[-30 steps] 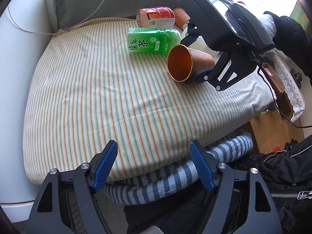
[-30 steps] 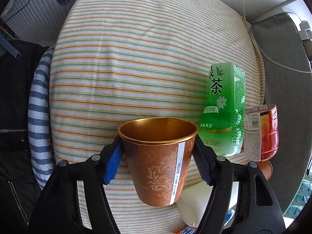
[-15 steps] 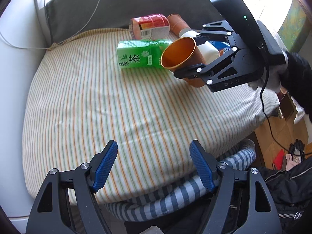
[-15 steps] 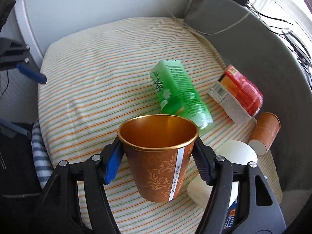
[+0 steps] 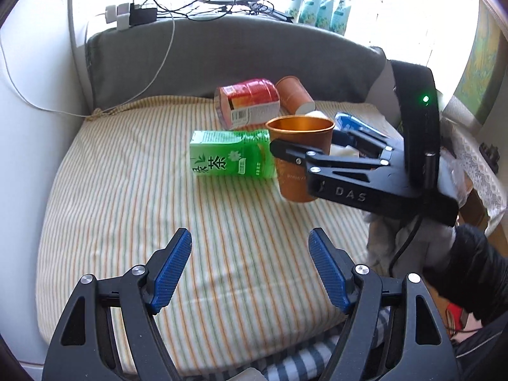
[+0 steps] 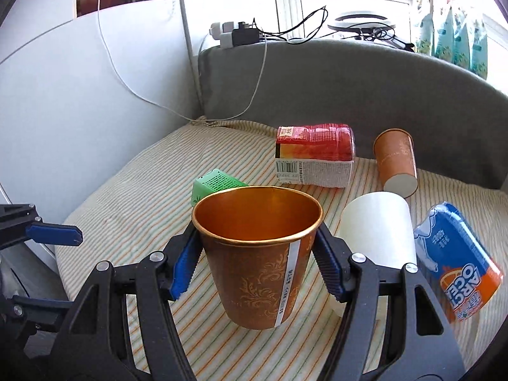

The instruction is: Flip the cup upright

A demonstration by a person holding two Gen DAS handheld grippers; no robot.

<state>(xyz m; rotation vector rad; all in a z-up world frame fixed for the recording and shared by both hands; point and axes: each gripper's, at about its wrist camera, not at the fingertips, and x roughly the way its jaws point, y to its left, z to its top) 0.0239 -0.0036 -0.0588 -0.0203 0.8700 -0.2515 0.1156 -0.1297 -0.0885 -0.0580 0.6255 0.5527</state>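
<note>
My right gripper [image 6: 257, 254] is shut on a copper-brown paper cup [image 6: 257, 270] with a gold inside. The cup is upright, mouth up, held just above the striped cushion [image 6: 143, 209]. In the left wrist view the same cup [image 5: 298, 158] and right gripper [image 5: 301, 152] are at centre right, beside the green tea carton [image 5: 231, 155]. My left gripper [image 5: 250, 270] is open and empty over the cushion's near edge.
A red carton [image 6: 314, 155], a second brown cup [image 6: 395, 162] on its side, a white cup [image 6: 377, 225] and a blue snack pack [image 6: 457, 263] lie at the back right. A grey backrest [image 6: 317, 79] and cables stand behind.
My right gripper has turned the cup from lying sideways to upright and lowered it toward the cushion. The left gripper has tilted up and stays open.
</note>
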